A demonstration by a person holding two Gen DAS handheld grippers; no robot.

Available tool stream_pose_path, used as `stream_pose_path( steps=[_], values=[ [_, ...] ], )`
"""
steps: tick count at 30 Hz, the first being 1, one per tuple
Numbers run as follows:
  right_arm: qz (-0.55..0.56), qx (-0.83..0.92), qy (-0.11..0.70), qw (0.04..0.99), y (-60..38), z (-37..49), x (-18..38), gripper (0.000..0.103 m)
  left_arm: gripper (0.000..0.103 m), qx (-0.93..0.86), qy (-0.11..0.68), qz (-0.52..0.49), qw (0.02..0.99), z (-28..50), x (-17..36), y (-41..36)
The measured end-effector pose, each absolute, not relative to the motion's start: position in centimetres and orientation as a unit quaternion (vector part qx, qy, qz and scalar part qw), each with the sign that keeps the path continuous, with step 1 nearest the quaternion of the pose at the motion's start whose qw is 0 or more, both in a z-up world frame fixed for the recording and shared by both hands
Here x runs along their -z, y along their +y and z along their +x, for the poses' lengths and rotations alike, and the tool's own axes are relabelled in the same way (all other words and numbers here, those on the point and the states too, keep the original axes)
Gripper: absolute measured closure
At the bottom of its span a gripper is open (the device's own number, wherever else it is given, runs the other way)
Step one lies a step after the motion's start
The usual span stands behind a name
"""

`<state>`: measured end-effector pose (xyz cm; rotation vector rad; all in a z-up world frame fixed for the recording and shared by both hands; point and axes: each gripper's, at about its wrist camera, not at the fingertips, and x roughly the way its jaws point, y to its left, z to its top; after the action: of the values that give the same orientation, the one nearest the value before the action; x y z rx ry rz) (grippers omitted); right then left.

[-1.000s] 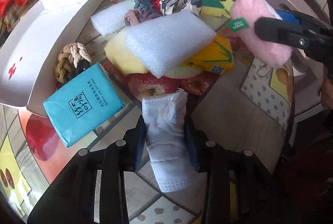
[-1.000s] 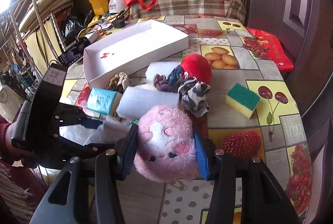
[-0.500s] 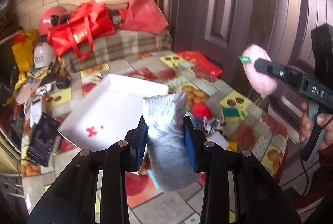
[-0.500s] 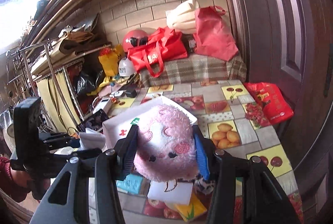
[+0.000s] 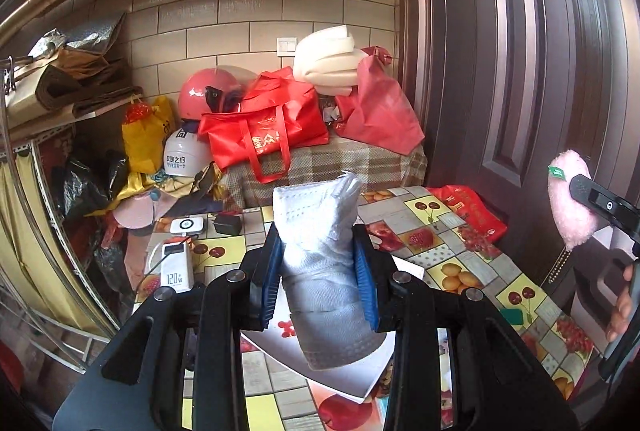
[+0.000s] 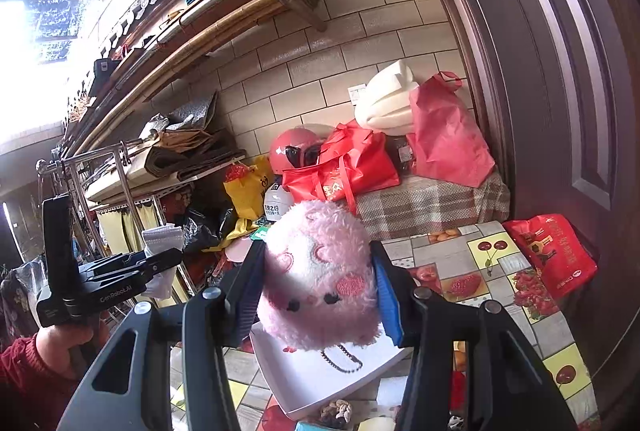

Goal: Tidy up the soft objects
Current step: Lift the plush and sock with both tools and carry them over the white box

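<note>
My left gripper [image 5: 318, 267] is shut on a white face mask [image 5: 320, 255], held high above the table. The mask also shows in the right wrist view [image 6: 162, 237], in the left gripper at the left. My right gripper [image 6: 320, 279] is shut on a pink plush toy [image 6: 316, 271] with a bead chain hanging below it. The plush also shows at the right edge of the left wrist view [image 5: 568, 199]. A white shallow box [image 6: 320, 375] lies on the table below both grippers; it also shows in the left wrist view [image 5: 340, 379]. A knotted rope [image 6: 336, 411] lies beside the box.
The table [image 5: 460, 271] has a fruit-pattern cloth. A power bank [image 5: 174, 269] and a charger [image 5: 226, 223] lie at its far left. Red bags [image 5: 272, 129], helmets [image 5: 200, 97] and foam rolls [image 5: 328, 59] sit on a plaid bench behind. A dark door [image 5: 540, 71] stands on the right.
Both grippers have lifted well above the table and tilted up, each still holding its object. The pile of soft items has dropped out of the left wrist view.
</note>
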<state>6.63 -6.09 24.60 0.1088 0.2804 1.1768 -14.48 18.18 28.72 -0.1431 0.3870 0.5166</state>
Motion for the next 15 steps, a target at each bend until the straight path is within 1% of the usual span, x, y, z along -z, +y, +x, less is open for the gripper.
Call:
stream_pose_path(
  steps=[8, 15],
  values=[
    [0.048, -0.551, 0.14, 0.821, -5.0, 7.3, -24.4, 0.052, 0.07, -0.25, 0.2, -0.077, 0.944, -13.8, -28.1, 18.5],
    [0.035, -0.551, 0.166, 0.817, -2.9, 8.5, -23.5, 0.052, 0.07, -0.247, 0.212, -0.086, 0.942, -12.5, -27.0, 19.4]
  ],
)
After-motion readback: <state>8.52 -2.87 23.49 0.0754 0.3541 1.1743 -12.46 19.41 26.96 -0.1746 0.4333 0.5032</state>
